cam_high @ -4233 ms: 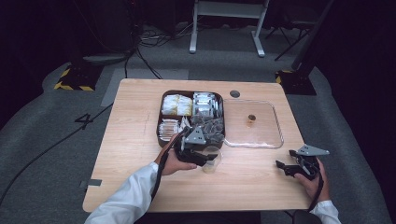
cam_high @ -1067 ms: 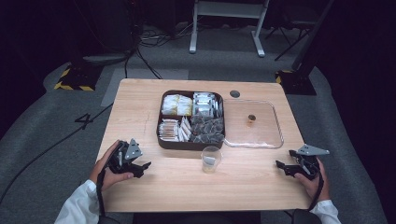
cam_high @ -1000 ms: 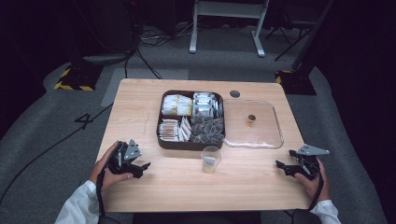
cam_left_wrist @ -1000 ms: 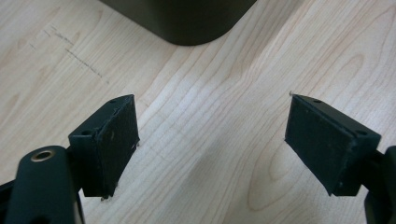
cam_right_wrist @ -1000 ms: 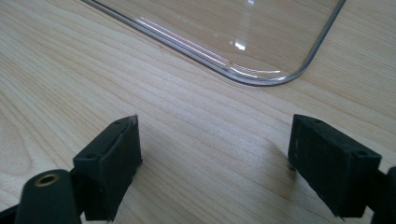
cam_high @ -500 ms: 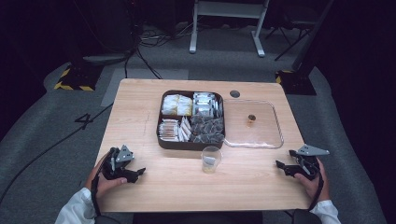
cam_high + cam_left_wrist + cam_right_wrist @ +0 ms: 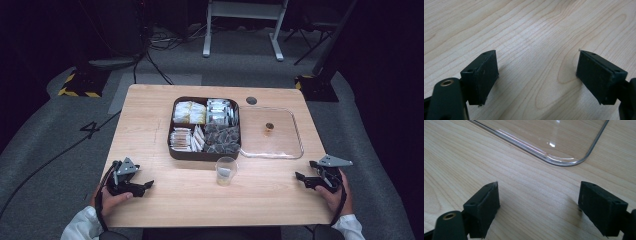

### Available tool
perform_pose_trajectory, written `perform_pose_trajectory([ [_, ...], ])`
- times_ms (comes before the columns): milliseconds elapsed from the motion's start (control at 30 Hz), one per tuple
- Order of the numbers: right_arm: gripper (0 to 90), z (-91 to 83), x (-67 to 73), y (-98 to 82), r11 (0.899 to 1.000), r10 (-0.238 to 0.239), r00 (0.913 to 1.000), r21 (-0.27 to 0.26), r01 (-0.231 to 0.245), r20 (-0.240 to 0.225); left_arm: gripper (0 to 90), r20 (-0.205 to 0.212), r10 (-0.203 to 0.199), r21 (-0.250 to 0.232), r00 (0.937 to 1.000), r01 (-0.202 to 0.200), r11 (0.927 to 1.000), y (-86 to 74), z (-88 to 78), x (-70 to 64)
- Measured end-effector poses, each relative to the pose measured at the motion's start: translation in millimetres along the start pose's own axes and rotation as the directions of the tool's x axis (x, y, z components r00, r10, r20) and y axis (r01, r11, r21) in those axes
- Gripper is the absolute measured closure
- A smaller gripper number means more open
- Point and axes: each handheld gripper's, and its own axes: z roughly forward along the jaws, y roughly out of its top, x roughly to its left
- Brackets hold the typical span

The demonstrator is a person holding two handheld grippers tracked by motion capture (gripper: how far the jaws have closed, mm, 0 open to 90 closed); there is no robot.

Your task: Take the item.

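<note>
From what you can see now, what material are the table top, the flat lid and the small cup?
Table top: pale wood or wood-look laminate, matt, grain lines visible. Flat lid: clear plastic, perhaps acrylic, glossy; the grain shows through and its rim glints. Small cup: clear, probably plastic, see-through wall.

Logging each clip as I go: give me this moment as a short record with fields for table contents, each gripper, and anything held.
table: light wood
box: dark, open, four compartments of packets and sachets
lid: clear, flat on the table right of the box, small brown knob
cup: small, clear, in front of the box, something pale inside
left gripper: near the table's left front, jaws apart, empty
right gripper: near the right front, jaws apart, empty
held: nothing
</note>
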Motion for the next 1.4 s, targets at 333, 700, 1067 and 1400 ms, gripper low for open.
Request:
perform_pose_trajectory([
  [333, 16.9, 0.0, 0.3, 0.0, 1.000, -0.001, 1.0000, 0.000, 0.001, 0.005, 17.1, 0.006, 0.004, 0.003, 1.0000, -0.004, 1.0000, 0.3, 0.1, 0.4],
  [700, 17.1, -0.2, 0.6, 0.0, 1.000, -0.005, 1.0000, -0.001, 0.005, 0.007, 16.1, 0.008, -0.003, 0.002, 1.0000, 0.003, 1.0000, 0.8, 1.0, 0.0],
  [1067, 17.5, -0.4, 1.2, -0.1, 1.000, -0.009, 0.9999, -0.003, 0.009, 0.009, 15.7, 0.011, 0.005, 0.004, 0.9999, -0.005, 1.0000, 1.2, 1.2, 1.5],
  [1400, 17.8, -0.6, 1.8, -0.2, 1.000, -0.014, 0.9999, -0.006, 0.014, 0.010, 15.5, 0.001, 0.002, 0.005, 1.0000, -0.002, 1.0000, 1.6, 1.4, 2.0],
])
